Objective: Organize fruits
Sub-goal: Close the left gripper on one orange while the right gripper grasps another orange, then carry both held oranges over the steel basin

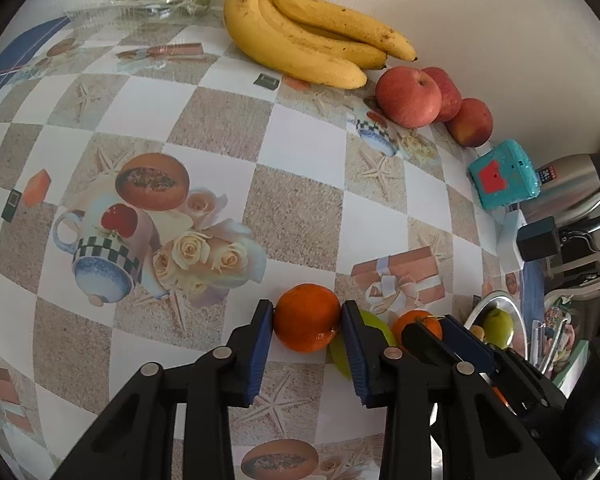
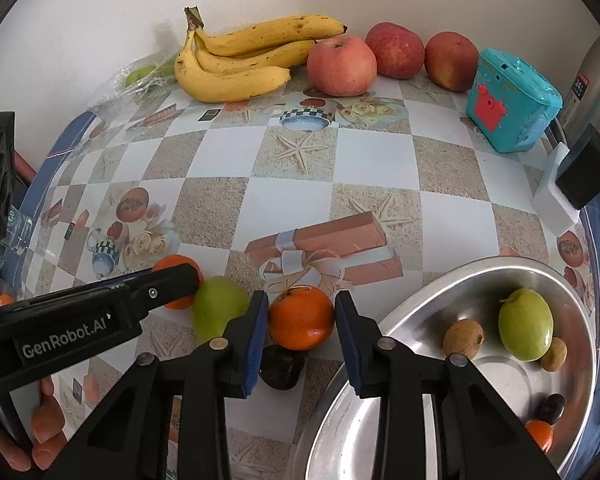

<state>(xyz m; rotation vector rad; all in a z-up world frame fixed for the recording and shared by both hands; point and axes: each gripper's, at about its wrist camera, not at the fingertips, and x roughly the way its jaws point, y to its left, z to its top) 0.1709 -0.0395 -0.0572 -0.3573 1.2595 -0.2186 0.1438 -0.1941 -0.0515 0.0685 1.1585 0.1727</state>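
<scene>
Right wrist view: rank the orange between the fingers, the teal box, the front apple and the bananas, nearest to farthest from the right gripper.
1. Orange, between the right gripper fingers.
2. Teal box, far right.
3. Front apple, back centre.
4. Bananas, back left; close to the apple's range.

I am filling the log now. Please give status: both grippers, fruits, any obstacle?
Left gripper closed on orange; right gripper straddling second orange, contact unclear. Metal bowl partly filled. Green fruit wedged between grippers; dark fruit under right.

Black grippers [image 1: 307,326] – blue pads [image 2: 256,336], silver screws, GenRobot.AI lettering
</scene>
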